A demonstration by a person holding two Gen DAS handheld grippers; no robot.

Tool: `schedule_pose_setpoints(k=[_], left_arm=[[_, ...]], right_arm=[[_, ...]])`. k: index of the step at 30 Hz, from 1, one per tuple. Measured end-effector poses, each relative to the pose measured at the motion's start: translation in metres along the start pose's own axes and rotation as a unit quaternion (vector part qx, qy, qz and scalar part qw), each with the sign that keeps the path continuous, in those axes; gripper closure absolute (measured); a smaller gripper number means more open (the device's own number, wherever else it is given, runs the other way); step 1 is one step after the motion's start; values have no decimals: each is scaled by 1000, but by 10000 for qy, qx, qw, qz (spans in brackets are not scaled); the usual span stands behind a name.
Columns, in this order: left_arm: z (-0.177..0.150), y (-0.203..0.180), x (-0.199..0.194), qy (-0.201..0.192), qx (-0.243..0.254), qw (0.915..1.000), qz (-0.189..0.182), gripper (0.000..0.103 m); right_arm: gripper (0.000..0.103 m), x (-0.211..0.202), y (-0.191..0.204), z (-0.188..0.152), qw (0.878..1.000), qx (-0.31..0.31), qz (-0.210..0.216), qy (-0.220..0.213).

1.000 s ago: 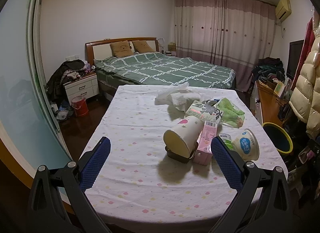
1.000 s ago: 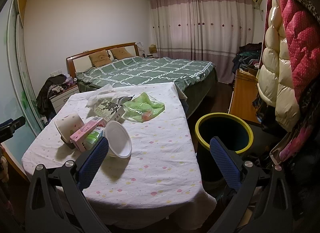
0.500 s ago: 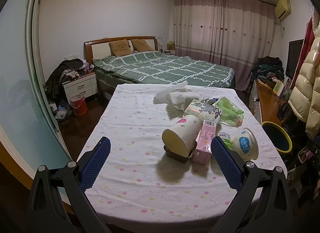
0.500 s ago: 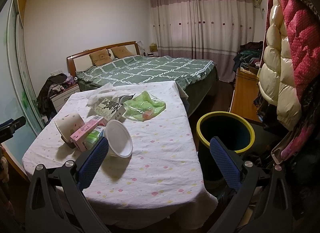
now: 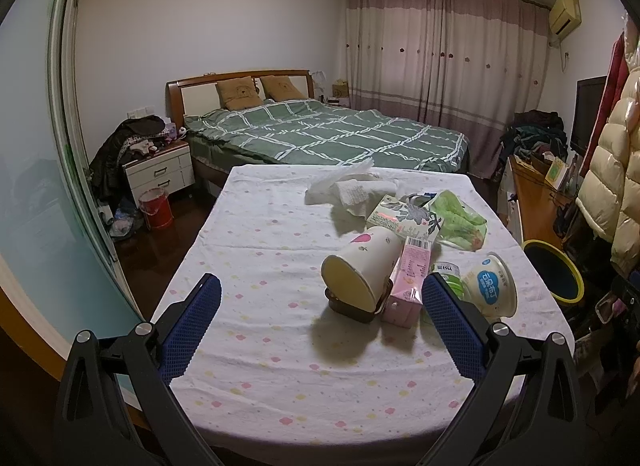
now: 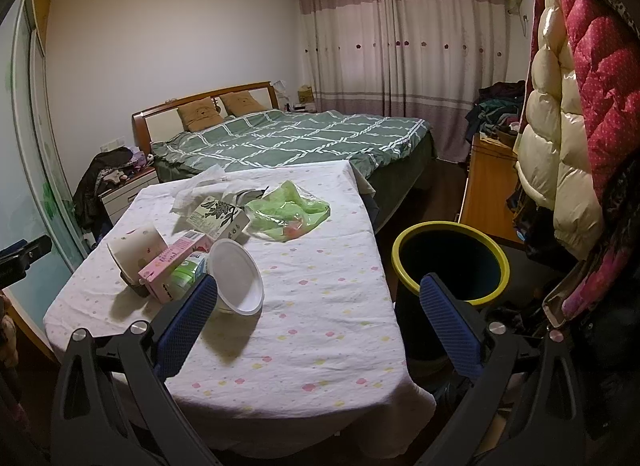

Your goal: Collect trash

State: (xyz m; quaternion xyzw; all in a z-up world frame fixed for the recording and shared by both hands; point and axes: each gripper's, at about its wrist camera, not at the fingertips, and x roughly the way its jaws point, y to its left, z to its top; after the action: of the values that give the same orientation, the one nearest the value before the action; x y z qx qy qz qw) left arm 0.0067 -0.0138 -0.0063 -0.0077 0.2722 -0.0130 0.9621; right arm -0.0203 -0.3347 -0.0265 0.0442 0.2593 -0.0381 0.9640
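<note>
Trash lies on the table [image 5: 260, 250]: a tipped paper cup [image 5: 360, 270], a pink carton [image 5: 408, 278], a white bowl on its side [image 5: 490, 288], a green bottle [image 5: 448, 276], a patterned box [image 5: 404, 219], a green plastic bag [image 5: 460, 217] and crumpled tissue [image 5: 352, 189]. My left gripper [image 5: 320, 320] is open and empty, just short of the cup. My right gripper [image 6: 318, 324] is open and empty over the table's near right edge, its left finger next to the bowl [image 6: 236, 280]. A dark bin with a yellow rim [image 6: 450, 262] stands right of the table.
A green checked bed [image 5: 332, 135] stands behind the table. A nightstand [image 5: 158, 171] and red bucket [image 5: 156, 207] are at the left. A wooden desk [image 6: 486, 193] and hanging coats [image 6: 568, 113] are at the right.
Both grippers have drifted slightly toward the table. Nothing on the table has moved.
</note>
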Motion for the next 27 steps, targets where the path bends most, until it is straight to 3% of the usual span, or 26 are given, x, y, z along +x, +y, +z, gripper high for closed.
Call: schedule_pose_setpoints(k=[27], left_arm=[[-2, 2, 6, 51, 7, 10000, -3, 4]], right_arm=[[6, 3, -1, -1, 10000, 21, -7, 24]])
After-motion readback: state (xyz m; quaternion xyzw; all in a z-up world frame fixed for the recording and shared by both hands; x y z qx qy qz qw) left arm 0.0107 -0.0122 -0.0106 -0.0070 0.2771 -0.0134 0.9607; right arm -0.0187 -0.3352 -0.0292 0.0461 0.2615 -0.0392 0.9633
